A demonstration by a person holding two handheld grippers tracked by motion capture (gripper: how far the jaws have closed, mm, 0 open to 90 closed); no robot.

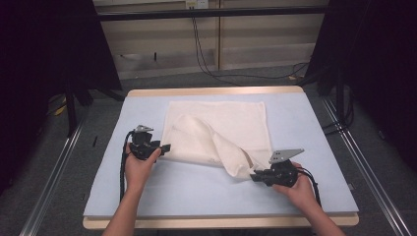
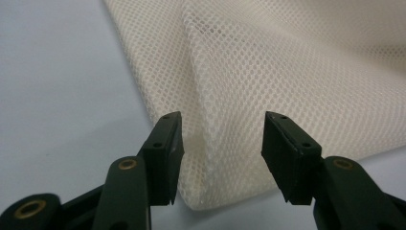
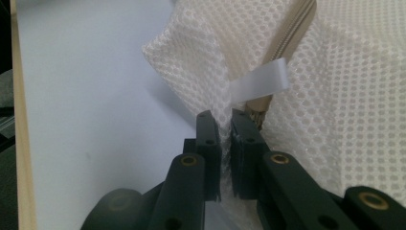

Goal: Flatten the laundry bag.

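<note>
One large table (image 1: 147, 196) with a pale blue top carries everything, and on it lies a cream mesh bag (image 1: 226, 128), spread flat at its far part and pulled up into a fold toward the near right corner.

In the high view the left gripper (image 1: 166, 147) is just beside the near left edge of the bag, held by the left hand (image 1: 139, 167). In the left gripper view, the left gripper (image 2: 222, 143) has its jaws wide apart, and a rounded corner of the mesh bag (image 2: 287, 72) lies between them and goes on beyond their tips; the jaws are not pressing it.

The right gripper (image 1: 253, 177), held by the right hand (image 1: 297, 189), is at the near right corner of the bag. In the right gripper view, the right gripper (image 3: 226, 117) has its jaws almost together, with a thin layer of the mesh bag (image 3: 344, 96) pinched between them. Just past the right jaw tip runs a beige zipper (image 3: 282, 43), and a small white label (image 3: 261, 79) stands out from it, above the jaw tips.
</note>
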